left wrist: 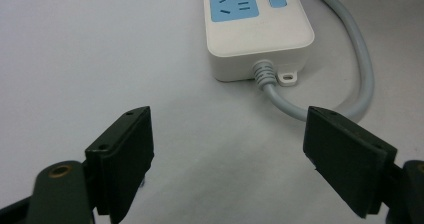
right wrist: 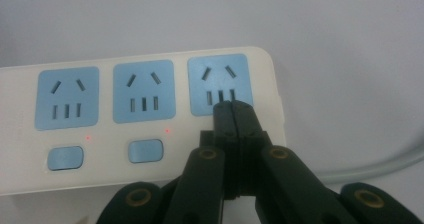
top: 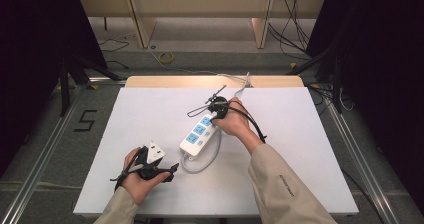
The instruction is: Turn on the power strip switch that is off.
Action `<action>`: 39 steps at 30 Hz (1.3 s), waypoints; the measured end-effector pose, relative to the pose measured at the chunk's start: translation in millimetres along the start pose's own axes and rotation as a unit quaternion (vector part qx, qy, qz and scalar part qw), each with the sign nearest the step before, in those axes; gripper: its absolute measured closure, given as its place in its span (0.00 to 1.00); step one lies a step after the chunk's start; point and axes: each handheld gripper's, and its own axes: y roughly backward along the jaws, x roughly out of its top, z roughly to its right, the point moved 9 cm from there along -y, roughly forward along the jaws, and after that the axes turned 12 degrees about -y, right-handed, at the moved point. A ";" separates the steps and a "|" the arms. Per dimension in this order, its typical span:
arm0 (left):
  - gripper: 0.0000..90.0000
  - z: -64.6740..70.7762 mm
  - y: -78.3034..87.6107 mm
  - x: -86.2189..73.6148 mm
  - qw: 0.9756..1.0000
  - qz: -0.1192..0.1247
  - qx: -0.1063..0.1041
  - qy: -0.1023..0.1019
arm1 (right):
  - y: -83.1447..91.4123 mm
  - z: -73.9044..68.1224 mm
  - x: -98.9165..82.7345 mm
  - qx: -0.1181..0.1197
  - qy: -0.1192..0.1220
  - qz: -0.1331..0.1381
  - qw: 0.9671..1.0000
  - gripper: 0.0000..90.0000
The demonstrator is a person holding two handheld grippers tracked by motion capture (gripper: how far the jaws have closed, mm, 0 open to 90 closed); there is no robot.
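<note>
The white power strip (top: 199, 136) lies slantwise at the middle of the high view, on the white table top (top: 300, 149), with three blue sockets along it and its grey cord (top: 210, 156) looping out of the lower end and curling back up the right side. In my right gripper view the strip runs across the middle of the frame, two small red lights glow beneath the left and middle sockets, and a blue switch sits under each of those. My right gripper (right wrist: 233, 108) has its jaws pressed flat together with nothing between them, and their tips sit at the lower edge of the rightmost socket (right wrist: 218, 83), over its three slots; whether they touch the strip I cannot tell. My left gripper (left wrist: 227, 149) rests at the lower left of the high view, well apart from the strip, its jaws spread wide and empty. In my left gripper view the strip's cord end (left wrist: 257, 34) fills the upper middle, and the cord bends down to the right, passing behind the tip of the right-hand jaw.
</note>
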 end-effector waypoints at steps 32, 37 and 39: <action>0.22 0.4 0.7 0.7 1.000 0.000 0.001 -0.002 | -2.1 1.7 -2.7 0.002 -0.020 -0.006 1.000 1.00; 0.22 0.5 0.8 0.8 1.000 -0.001 0.002 -0.003 | -2.4 1.9 -2.8 0.002 -0.020 -0.007 1.000 1.00; 0.22 0.6 1.2 1.0 1.000 0.000 0.002 -0.002 | -2.4 1.9 -3.0 0.002 -0.025 -0.009 1.000 1.00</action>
